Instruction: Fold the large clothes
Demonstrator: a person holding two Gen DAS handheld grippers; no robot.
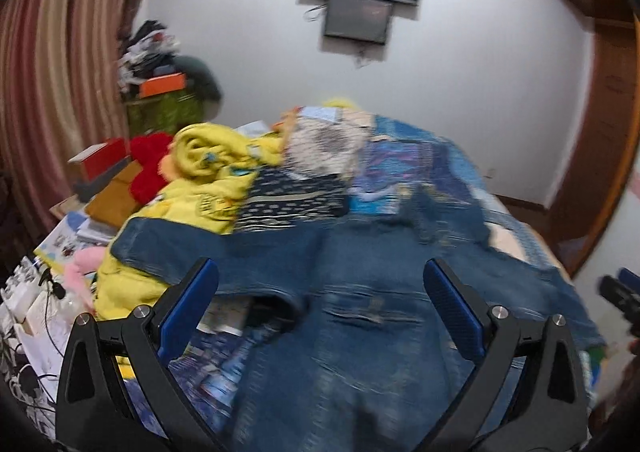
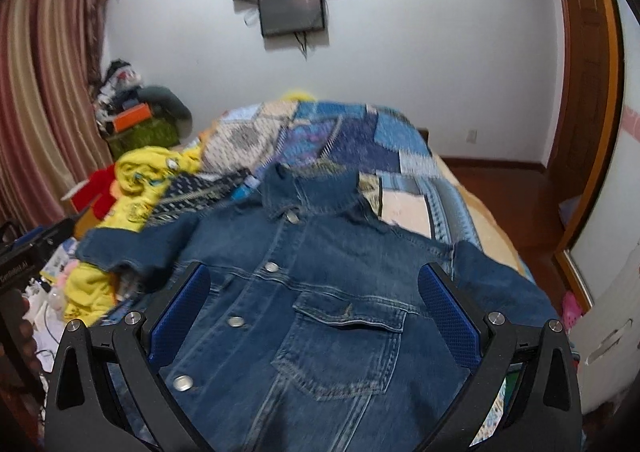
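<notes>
the denim jacket lies spread front-up on the patchwork bed, collar toward 12 o'clock. left gripper and right gripper hover over it, fingers spread wide, holding nothing (yellow clothes at 10 o'clock).

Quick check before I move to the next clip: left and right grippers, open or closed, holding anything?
Left gripper: open, fingers spread wide above the denim jacket, holding nothing.
Right gripper: open, fingers apart over the jacket's front, holding nothing.
</notes>
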